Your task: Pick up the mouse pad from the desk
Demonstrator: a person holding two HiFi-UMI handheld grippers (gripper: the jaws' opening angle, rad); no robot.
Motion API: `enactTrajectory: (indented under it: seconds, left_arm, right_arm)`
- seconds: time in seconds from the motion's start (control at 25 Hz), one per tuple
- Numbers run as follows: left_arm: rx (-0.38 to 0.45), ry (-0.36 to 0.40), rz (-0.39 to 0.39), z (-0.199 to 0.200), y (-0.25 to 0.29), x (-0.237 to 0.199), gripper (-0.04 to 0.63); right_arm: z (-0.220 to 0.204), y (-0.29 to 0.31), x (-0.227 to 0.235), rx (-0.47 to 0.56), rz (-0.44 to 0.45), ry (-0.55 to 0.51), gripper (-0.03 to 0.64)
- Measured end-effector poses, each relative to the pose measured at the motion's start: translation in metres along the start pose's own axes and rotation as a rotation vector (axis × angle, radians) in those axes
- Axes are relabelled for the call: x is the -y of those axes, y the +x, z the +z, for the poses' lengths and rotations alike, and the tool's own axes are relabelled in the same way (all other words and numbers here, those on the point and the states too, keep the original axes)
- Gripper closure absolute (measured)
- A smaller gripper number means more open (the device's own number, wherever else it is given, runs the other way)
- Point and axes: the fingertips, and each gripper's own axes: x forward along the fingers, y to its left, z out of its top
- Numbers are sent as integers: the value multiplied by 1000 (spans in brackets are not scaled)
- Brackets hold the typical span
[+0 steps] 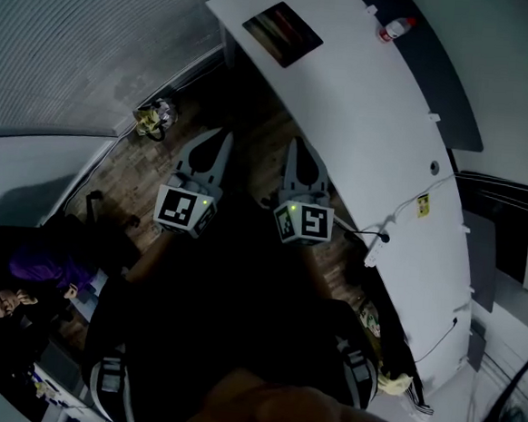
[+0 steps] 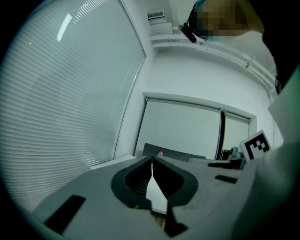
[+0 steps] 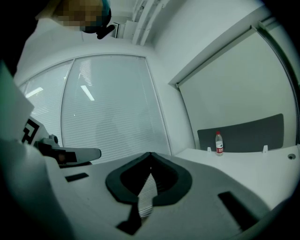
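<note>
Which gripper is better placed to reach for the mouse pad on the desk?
Right, probably. The right gripper is close by the desk edge and nearer the mouse pad; the left gripper is farther from the desk. Both are shut and empty.

Held out side by side before the person, the grey, pointed left tongs (image 1: 222,139) and the matching grey right tongs (image 1: 296,146) aim forward and roughly level, near each other but apart. Each pair of jaws is closed tip to tip with nothing between them. A black-and-white marker cube (image 1: 184,208) sits at the rear of the left pair, and a second marker cube (image 1: 304,222) at the rear of the right. The arms behind are lost in shadow.
</note>
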Motion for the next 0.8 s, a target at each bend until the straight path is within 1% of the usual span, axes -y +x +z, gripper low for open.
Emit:
enactTrajectory:
  seconds: [0.2, 0.32, 0.52, 0.8]
  left_arm:
    - [-10, -2, -14, 3, 26, -18, 589]
    - [-3, 1, -39, 3, 44, -32, 589]
    - [-10, 1, -59, 14, 77, -53, 589]
    - [-35, -2, -117, 30, 128, -87, 589]
  right_arm:
    - [0, 28, 5, -10, -13, -2, 615]
    - [1, 48, 8, -17, -25, -3, 615]
    - [7, 83, 16, -22, -46, 0, 615]
    - [16, 136, 32, -30, -112, 9, 615]
